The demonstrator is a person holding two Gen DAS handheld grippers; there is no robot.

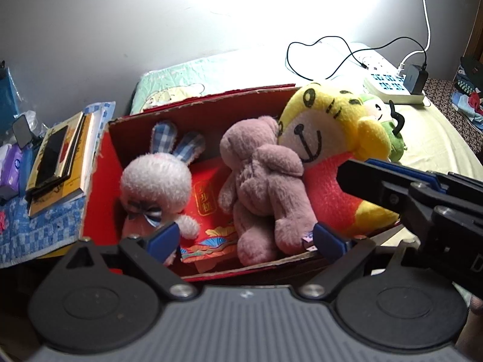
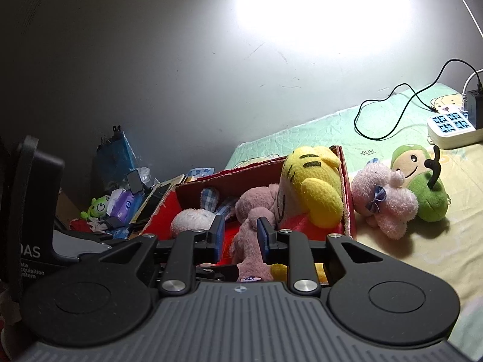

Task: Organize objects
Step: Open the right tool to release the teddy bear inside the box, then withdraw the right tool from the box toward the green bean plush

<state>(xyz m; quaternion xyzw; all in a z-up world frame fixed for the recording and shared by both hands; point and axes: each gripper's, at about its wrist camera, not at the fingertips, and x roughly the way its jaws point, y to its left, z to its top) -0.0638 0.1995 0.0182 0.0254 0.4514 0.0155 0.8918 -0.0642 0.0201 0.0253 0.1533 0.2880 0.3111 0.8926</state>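
Observation:
A red cardboard box [image 1: 99, 181] on the bed holds a white bunny [image 1: 157, 181] with blue plaid ears, a mauve bear [image 1: 265, 187] and a yellow tiger in red [image 1: 329, 138]. My left gripper [image 1: 246, 238] hangs open and wide over the box's near edge, with nothing between its pads. My right gripper [image 2: 240, 236] has its blue pads a little apart, with the mauve bear [image 2: 253, 211] beyond the gap and nothing pinched; its fingers [image 1: 377, 181] reach in over the tiger's red body. A pink plush [image 2: 383, 202] and a green plush [image 2: 422, 187] lie outside the box on the right.
A white power strip [image 2: 452, 126] with chargers and black cables sits at the bed's far right. Left of the box are stacked books [image 1: 57, 166], tissue packs [image 2: 123, 205] and a small green toy [image 2: 99, 205]. A wall stands close behind.

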